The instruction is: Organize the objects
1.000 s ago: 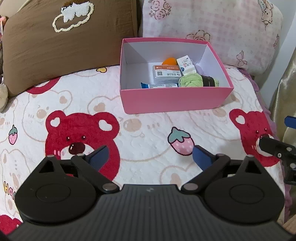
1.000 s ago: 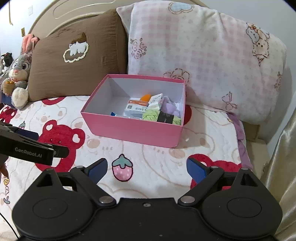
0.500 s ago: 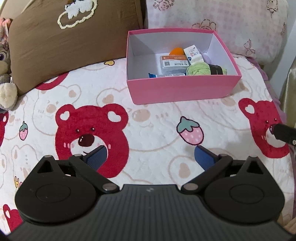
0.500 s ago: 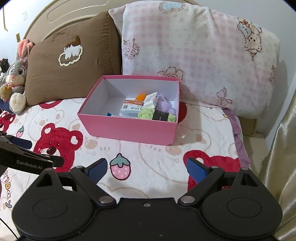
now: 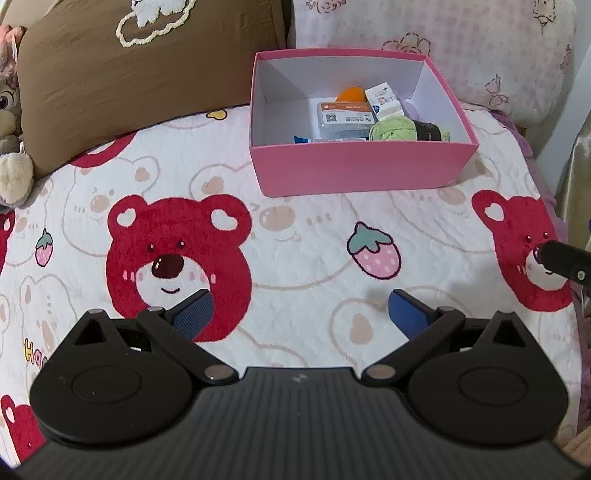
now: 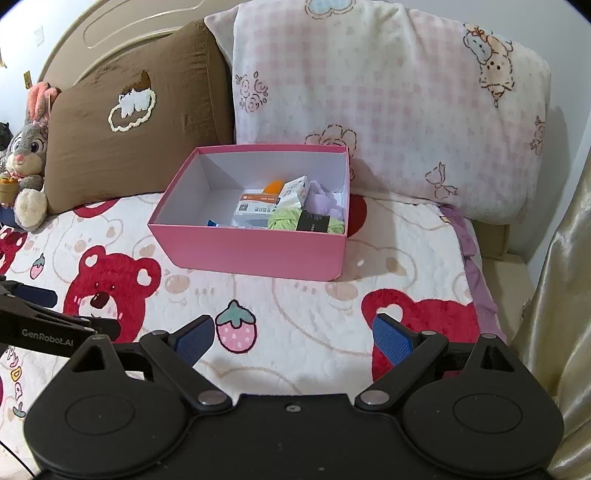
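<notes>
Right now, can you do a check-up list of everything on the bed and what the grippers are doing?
Surface: bear-and-strawberry blanket on a bed.
Job's things: pink box, open-topped, holding green yarn, a grey labelled pack, a small white carton, something orange and something purple.
Clutter: nothing seen loose on the blanket.
Grippers: left gripper open, empty; right gripper open, empty; both short of the box.
Cables: thin black cable at the right view's lower left edge.
Surroundings: brown pillow, pink checked pillow, plush bunny, headboard.
</notes>
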Available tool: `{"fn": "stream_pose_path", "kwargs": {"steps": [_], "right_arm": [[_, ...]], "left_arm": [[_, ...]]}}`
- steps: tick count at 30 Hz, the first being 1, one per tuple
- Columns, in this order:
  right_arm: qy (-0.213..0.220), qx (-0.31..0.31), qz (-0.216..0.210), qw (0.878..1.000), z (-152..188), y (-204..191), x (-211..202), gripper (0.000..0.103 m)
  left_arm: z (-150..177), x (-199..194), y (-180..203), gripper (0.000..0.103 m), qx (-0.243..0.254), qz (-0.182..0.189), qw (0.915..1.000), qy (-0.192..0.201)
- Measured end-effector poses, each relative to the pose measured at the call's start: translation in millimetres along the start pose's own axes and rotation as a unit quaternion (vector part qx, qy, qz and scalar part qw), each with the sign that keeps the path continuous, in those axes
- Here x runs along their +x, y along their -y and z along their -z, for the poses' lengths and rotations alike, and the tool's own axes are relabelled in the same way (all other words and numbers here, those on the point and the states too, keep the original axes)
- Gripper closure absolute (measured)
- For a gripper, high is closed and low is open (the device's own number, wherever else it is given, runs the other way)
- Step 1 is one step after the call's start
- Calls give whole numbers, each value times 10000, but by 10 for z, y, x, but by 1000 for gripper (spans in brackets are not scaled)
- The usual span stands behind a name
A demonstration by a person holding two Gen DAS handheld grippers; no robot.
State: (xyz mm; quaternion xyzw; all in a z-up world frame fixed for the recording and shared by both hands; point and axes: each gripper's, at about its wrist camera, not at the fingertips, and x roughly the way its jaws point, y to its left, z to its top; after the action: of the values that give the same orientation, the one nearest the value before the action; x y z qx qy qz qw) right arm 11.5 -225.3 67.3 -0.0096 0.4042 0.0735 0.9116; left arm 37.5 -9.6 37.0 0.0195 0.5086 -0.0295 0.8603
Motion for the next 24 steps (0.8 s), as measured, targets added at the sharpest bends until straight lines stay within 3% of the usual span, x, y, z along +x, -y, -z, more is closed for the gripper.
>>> {"fn": "stream_pose_path", "kwargs": {"steps": [5, 24], "right_arm": [[-50, 51, -49, 10000, 12, 27, 12, 8], [-125, 140, 46, 9998, 24, 88, 32, 8]], "left_arm": [[24, 16, 3, 0, 55, -206, 9998, 6], [52, -29, 68, 0, 78, -291, 9995, 46]]}}
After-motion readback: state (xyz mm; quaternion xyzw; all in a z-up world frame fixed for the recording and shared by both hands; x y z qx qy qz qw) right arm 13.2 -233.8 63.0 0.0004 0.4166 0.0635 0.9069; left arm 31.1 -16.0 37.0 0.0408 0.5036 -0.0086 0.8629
